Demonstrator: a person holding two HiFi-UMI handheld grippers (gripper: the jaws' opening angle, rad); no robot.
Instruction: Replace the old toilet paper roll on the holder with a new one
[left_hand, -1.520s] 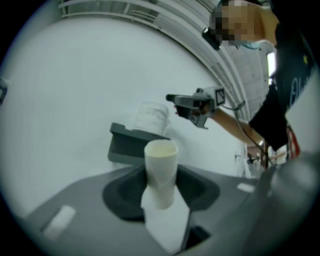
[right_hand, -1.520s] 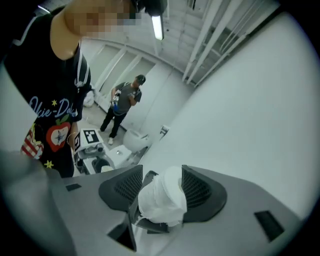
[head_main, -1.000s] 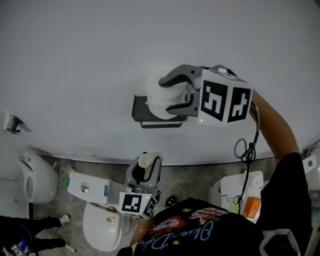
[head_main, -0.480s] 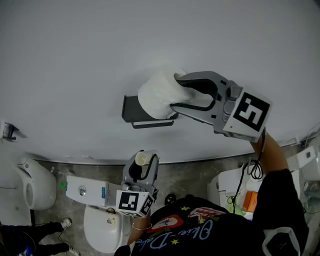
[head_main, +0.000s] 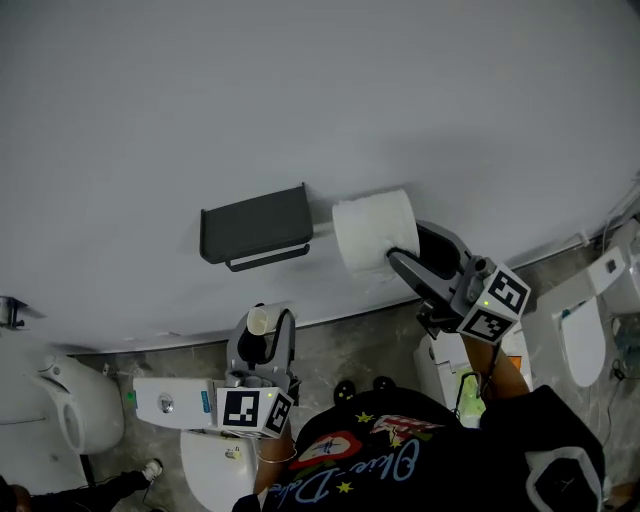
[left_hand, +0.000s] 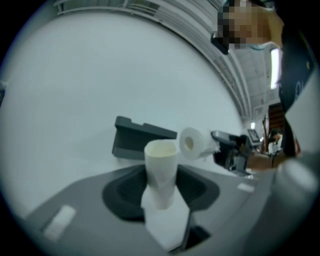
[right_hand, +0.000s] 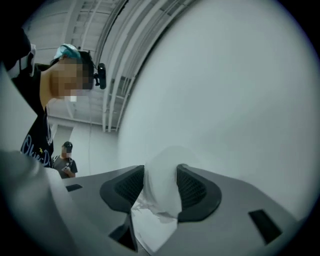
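Grey holder hangs bare in the head view, old tube below it, new roll just right of it; left gripper view shows the left gripper pinching the old tube aside, right gripper view the right gripper clamping the new roll, probably for mounting.

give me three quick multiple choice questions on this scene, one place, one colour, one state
1. Where is the white roll relative to the holder? A on it B right of it, in the right gripper C below it
2. Holder colour? A dark grey B white C red
3. The left gripper is: A open and empty B out of view C shut on the cardboard tube
Answers: B, the roll sits beside the bare holder; A, its plate is dark grey; C, its jaws pinch the tube.
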